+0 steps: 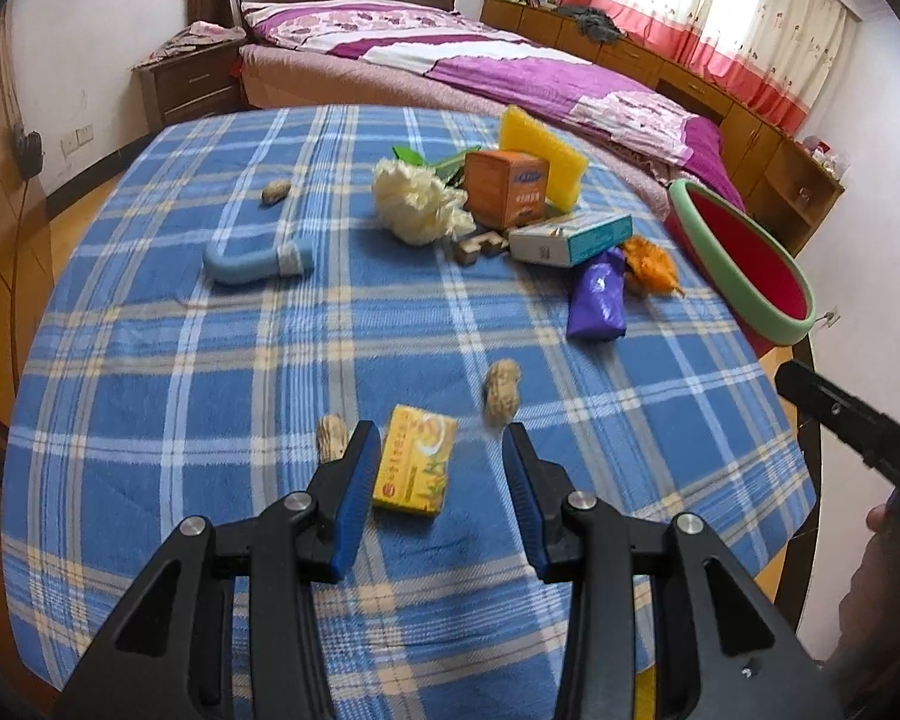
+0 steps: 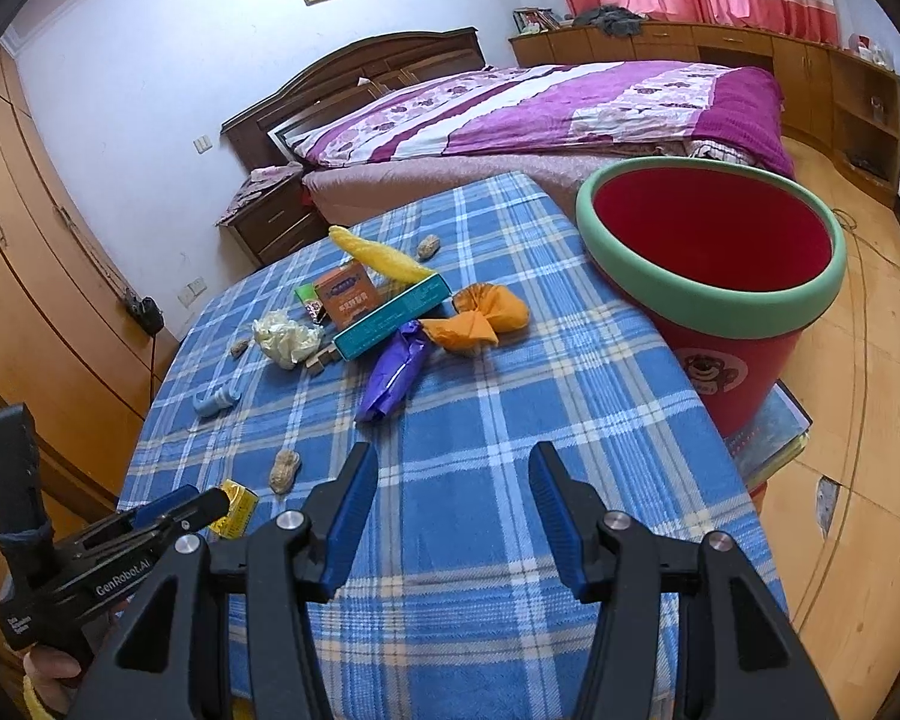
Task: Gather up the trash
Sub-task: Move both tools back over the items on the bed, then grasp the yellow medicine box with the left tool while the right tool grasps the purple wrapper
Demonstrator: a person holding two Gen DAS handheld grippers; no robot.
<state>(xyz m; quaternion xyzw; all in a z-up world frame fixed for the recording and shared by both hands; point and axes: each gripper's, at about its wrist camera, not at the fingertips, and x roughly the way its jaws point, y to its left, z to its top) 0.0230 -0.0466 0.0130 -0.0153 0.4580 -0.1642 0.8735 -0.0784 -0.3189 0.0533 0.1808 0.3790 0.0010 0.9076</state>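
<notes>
My left gripper (image 1: 435,438) is open, low over the blue plaid table (image 1: 210,360), with a small yellow box (image 1: 415,461) lying between its jaws; it also shows in the right wrist view (image 2: 210,504). One peanut (image 1: 502,391) lies just past its right finger and another peanut (image 1: 332,435) by its left finger. My right gripper (image 2: 453,459) is open and empty above the table's near edge. Farther off lie a purple wrapper (image 2: 395,375), orange wrapper (image 2: 480,318), teal box (image 2: 390,315), orange box (image 2: 347,294), crumpled tissue (image 2: 285,333) and yellow sponge (image 2: 381,258). A red bin with a green rim (image 2: 714,282) stands at the table's right.
A light blue curved object (image 1: 258,261) lies at the left of the table and a small wooden piece (image 1: 477,246) near the tissue. A bed (image 1: 510,72) stands behind the table, a wardrobe (image 2: 30,240) to the left, low cabinets (image 1: 750,120) along the window wall.
</notes>
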